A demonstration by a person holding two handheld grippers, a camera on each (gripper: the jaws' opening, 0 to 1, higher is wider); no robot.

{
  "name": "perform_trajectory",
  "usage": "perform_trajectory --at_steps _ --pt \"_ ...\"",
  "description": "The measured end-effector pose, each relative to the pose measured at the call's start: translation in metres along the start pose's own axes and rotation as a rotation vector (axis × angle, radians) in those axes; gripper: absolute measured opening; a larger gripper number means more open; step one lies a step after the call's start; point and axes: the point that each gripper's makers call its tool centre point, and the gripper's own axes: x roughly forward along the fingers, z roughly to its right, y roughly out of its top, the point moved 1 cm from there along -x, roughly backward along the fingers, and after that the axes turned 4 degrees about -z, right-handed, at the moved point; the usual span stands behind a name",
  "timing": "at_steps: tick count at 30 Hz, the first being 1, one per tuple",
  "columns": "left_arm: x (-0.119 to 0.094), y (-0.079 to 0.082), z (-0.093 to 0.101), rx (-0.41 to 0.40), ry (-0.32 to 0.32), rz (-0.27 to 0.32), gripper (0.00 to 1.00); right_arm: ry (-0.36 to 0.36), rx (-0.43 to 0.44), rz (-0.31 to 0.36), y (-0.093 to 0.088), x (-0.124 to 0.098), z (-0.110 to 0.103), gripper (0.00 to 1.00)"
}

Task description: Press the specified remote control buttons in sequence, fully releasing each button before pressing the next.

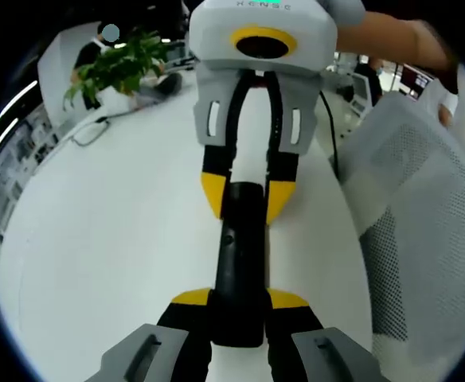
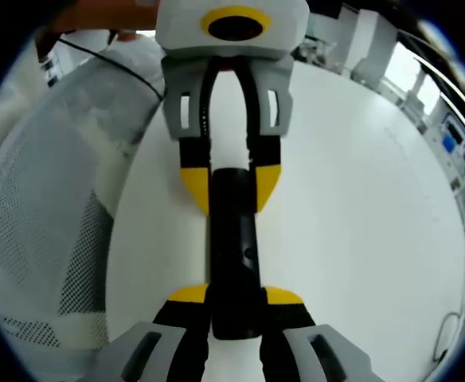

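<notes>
Left gripper and right gripper clamp the stiff, light, slippery remote, ends at six and twelve o'clock.

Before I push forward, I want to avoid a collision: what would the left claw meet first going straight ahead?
Probably the right claw. It faces the left claw head-on, gripping the far end of the same black remote. Both are shut on it, so there is little free space between them, though depth is unclear.

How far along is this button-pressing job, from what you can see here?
Done: the slim black remote control is off the white table, clamped at one end by the left gripper and at the other by the right gripper. No jaw touches a button, so whether any pressing has happened is unclear.
</notes>
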Motion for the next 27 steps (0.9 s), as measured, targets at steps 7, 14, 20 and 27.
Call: perform_trajectory --at_steps 7,14,20,27 --pt "-0.0001 -0.0005 -0.0005 0.012 0.002 0.026 0.24 0.007 0.003 0.007 -0.0013 0.0011 0.0020 0.21" --pt "-0.0009 -0.0014 -0.0009 0.006 0.015 0.059 0.24 0.006 -0.013 0.004 -0.0015 0.0014 0.0029 0.21" --pt "-0.0008 -0.0018 -0.0015 -0.015 0.012 0.118 0.24 0.003 -0.018 0.008 -0.0011 0.0006 0.0025 0.21" --pt "-0.0015 0.0010 0.0012 -0.019 0.014 0.153 0.24 0.004 -0.018 0.013 -0.0011 0.0000 0.0026 0.21"
